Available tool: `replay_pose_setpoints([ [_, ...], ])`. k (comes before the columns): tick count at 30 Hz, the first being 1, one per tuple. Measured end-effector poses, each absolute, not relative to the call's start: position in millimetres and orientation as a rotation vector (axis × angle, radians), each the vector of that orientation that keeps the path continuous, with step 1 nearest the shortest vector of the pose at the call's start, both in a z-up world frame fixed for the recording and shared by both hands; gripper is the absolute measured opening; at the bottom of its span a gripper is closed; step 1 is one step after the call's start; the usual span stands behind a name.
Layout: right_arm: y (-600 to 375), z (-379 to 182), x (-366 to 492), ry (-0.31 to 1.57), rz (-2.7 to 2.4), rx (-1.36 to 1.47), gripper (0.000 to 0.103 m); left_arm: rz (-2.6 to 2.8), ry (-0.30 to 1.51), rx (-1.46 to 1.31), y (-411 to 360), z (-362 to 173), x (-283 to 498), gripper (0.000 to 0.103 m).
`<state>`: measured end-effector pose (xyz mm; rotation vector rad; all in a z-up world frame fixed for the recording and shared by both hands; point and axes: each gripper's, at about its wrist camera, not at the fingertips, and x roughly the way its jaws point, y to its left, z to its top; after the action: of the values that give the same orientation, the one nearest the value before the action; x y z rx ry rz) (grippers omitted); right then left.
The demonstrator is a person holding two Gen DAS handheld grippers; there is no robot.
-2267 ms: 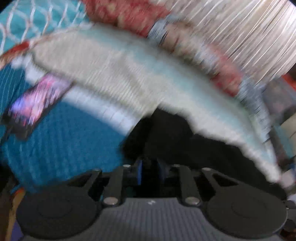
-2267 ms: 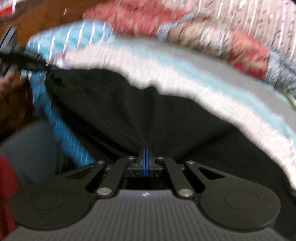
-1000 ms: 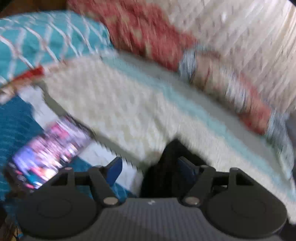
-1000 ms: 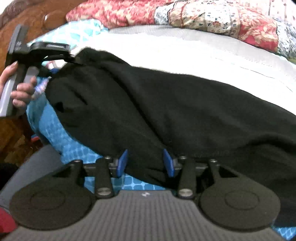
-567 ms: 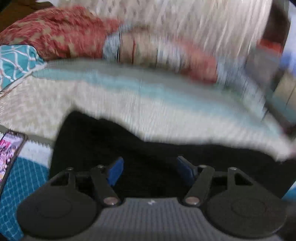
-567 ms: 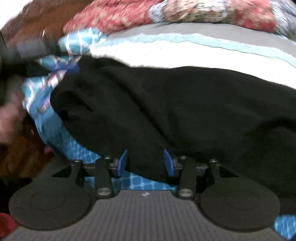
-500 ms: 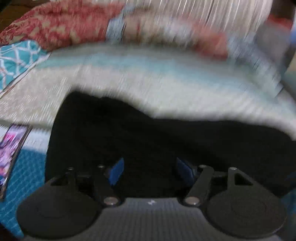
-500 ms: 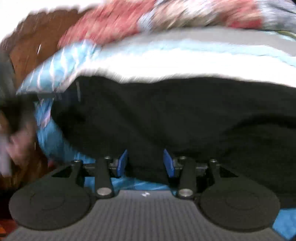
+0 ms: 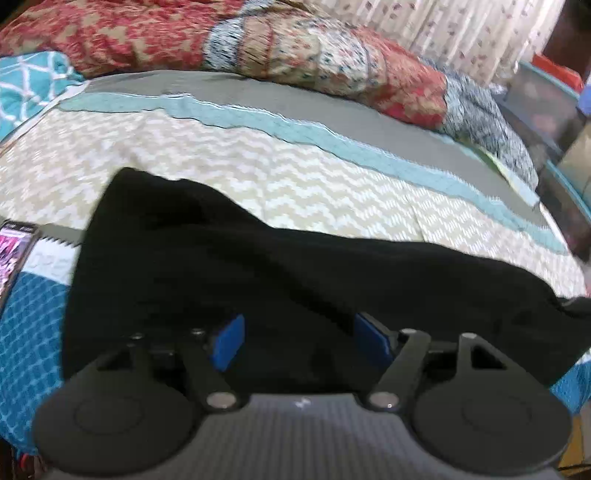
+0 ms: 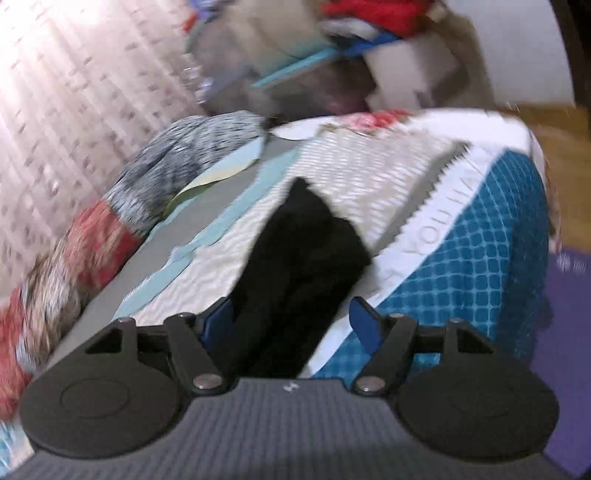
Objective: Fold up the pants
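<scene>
On the bed's left edge a phone (image 9: 14, 247) lies lit, just beside the pants (image 9: 258, 280). The pants are black and spread in a long band across the near part of the bed (image 9: 295, 177), over the chevron cover and the blue checked part at the near edge. My left fingers (image 9: 299, 338) are spread wide above the pants' near edge, holding nothing. Along the bed's far edge lies a red patterned quilt (image 9: 258, 48), with a curtain (image 9: 443, 26) behind it. My right fingers (image 10: 291, 320) are also spread, empty, with the pants (image 10: 303, 258) running away between them toward the bed's (image 10: 491, 240) far end. That view is blurred.
</scene>
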<state>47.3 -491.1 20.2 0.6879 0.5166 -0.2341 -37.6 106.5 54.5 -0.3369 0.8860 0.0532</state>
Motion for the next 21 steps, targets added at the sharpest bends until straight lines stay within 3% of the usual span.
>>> replay_pose_setpoints([
  [9,-526.3,48.4,89.3,0.467,-0.183,0.614,0.071,-0.007,0.975,-0.250,41.9,41.6,-18.9,0.069],
  [10,-527.3,48.0,92.3,0.496,-0.146,0.599,0.066,-0.015,0.982,-0.239,35.4,40.8,-16.9,0.069],
  [11,-527.6,49.0,99.2,0.543,-0.094,0.572,0.040,-0.024,0.989,-0.229,28.6,40.1,-14.6,0.069],
  [12,-525.7,49.9,108.6,0.610,-0.042,0.522,0.025,-0.033,0.997,-0.219,21.8,39.4,-12.0,0.069],
  [15,-520.6,72.4,126.2,0.626,0.048,0.393,0.024,-0.062,1.020,-0.171,0.9,36.0,-5.0,0.069],
  [21,-534.1,139.6,105.0,0.247,0.319,0.277,0.024,-0.029,1.089,-0.071,-24.4,19.2,3.0,0.071],
])
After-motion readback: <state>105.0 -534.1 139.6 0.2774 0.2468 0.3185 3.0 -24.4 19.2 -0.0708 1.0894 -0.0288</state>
